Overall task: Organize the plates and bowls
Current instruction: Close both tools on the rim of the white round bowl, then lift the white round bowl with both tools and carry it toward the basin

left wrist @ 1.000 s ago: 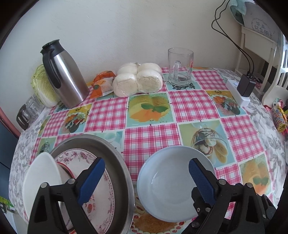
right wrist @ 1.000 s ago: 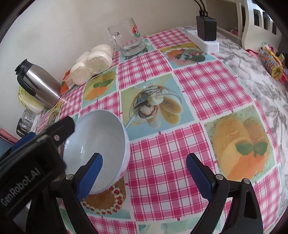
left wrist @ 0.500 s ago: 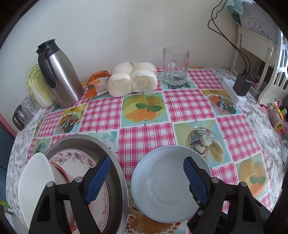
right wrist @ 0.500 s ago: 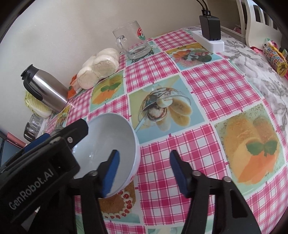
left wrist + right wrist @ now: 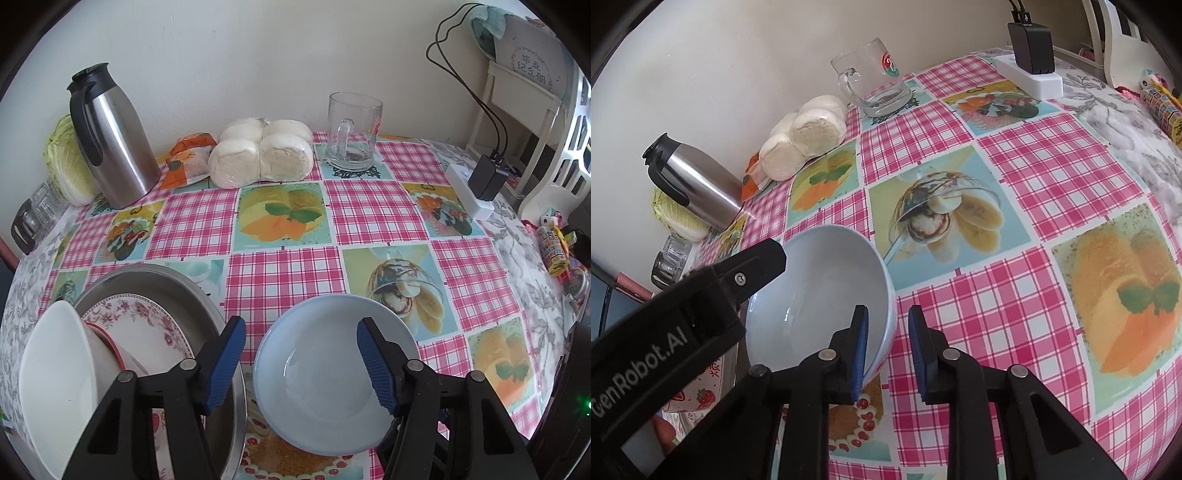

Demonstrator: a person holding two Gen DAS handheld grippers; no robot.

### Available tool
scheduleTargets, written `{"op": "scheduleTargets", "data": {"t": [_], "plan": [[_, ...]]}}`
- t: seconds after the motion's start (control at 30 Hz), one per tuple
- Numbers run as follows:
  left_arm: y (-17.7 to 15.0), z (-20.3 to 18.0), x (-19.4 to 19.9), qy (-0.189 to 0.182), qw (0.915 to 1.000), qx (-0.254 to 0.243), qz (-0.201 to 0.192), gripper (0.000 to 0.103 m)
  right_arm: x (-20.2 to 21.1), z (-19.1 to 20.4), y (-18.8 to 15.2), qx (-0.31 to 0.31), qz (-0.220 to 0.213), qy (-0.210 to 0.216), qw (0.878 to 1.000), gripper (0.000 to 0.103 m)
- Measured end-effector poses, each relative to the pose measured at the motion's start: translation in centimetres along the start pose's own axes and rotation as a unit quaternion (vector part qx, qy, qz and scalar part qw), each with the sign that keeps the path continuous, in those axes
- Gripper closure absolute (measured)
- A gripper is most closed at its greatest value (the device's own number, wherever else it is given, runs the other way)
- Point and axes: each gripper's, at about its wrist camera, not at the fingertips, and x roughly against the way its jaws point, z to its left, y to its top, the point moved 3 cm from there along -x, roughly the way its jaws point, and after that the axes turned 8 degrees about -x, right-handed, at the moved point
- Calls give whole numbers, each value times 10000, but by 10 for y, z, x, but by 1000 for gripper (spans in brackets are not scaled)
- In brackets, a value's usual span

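A pale blue ceramic bowl [image 5: 332,373] sits near the front edge of the table, just right of a wide stainless-steel basin [image 5: 192,295]. The right gripper [image 5: 888,345] straddles the bowl's right rim, one blue pad inside and one outside; its jaws are closing, and a thin gap still shows on the outer side, so the rim is not yet pinched. The left gripper [image 5: 301,363] hangs over the bowl's left rim with its jaws closing too, the rim between them and untouched.

Inside the basin lies a white plate with a pink floral border [image 5: 147,325], and a white bowl with a red band [image 5: 62,376] leans tilted on it.

Toward the wall stand a brushed-steel thermos jug with a black handle [image 5: 110,136], a pale green cabbage [image 5: 64,162] behind it, an orange snack packet [image 5: 188,158], a clear-wrapped pack of white steamed buns [image 5: 262,151] and a clear glass mug [image 5: 351,129] bearing a round red-and-green logo too small to read. A white power strip [image 5: 467,192] with a black plug-in adapter [image 5: 487,177] lies to the right.

In the right wrist view the left gripper's body reads "GenRobot.AI".

The round table carries a pink checked oilcloth with fruit and dessert pictures [image 5: 280,273] over a grey floral cloth, set against a cream wall [image 5: 258,55].
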Motion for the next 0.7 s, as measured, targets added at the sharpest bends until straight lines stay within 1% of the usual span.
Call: {"op": "scheduleTargets", "data": {"t": [0.07, 0.2, 0.23, 0.3, 0.43, 0.53, 0.6, 0.7], "plan": [[0, 0, 0, -15, 10000, 0, 6, 37, 0, 0, 0, 8, 6, 28, 10000, 86], [-1, -1, -1, -27, 10000, 10, 26, 38, 1, -6, 2, -91, 8, 45, 9999, 86], [-1, -1, -2, -33, 10000, 17, 36, 40, 2, -9, 2, -138, 6, 45, 9999, 86], [-2, -2, -3, -62, 10000, 28, 68, 46, 3, -16, 4, -239, -8, 18, 9997, 87], [-4, -4, -8, -133, 9998, 20, 152, 52, 9, -26, 9, -345, -67, 28, 9994, 87], [-7, -8, -13, -199, 9995, 0, 237, 55, 11, -32, 12, -377, -113, -62, 9992, 87], [-9, -11, -18, -232, 9992, -16, 324, 61, 11, -35, 13, -436, -90, -27, 9990, 87], [-13, -16, -24, -293, 9986, -57, 434, 64, 10, -37, 14, -455, -63, -19, 9989, 87]]}}
